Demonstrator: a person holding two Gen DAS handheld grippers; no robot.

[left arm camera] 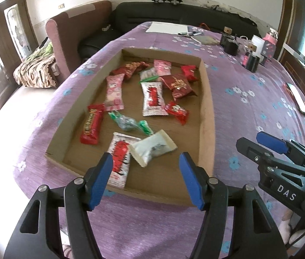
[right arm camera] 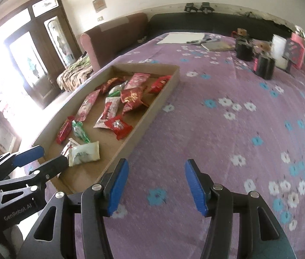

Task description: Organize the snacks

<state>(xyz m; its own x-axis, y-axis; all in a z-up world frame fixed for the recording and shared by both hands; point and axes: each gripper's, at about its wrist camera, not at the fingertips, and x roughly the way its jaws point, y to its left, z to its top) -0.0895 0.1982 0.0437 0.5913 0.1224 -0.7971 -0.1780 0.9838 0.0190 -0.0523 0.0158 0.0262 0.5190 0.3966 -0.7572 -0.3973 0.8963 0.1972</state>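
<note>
A shallow cardboard tray (left arm camera: 206, 116) lies on a purple flowered cloth and holds several wrapped snacks in red, pink, white and green. A white packet (left arm camera: 152, 149) lies nearest the tray's front edge, partly over a red-and-white packet (left arm camera: 120, 157). My left gripper (left arm camera: 146, 161) is open and empty, just above the tray's front, with the white packet between its fingers' line. My right gripper (right arm camera: 156, 170) is open and empty over bare cloth to the right of the tray (right arm camera: 152, 110). The right gripper also shows in the left wrist view (left arm camera: 266, 144), and the left gripper in the right wrist view (right arm camera: 44, 157).
At the far end of the table lie white paper (left arm camera: 166, 27), pens, a notebook (left arm camera: 208, 40), black jars (left arm camera: 231, 45) and a pink bottle (left arm camera: 271, 37). A phone (left arm camera: 298, 98) lies at the right edge. A sofa and an armchair (left arm camera: 66, 34) stand beyond.
</note>
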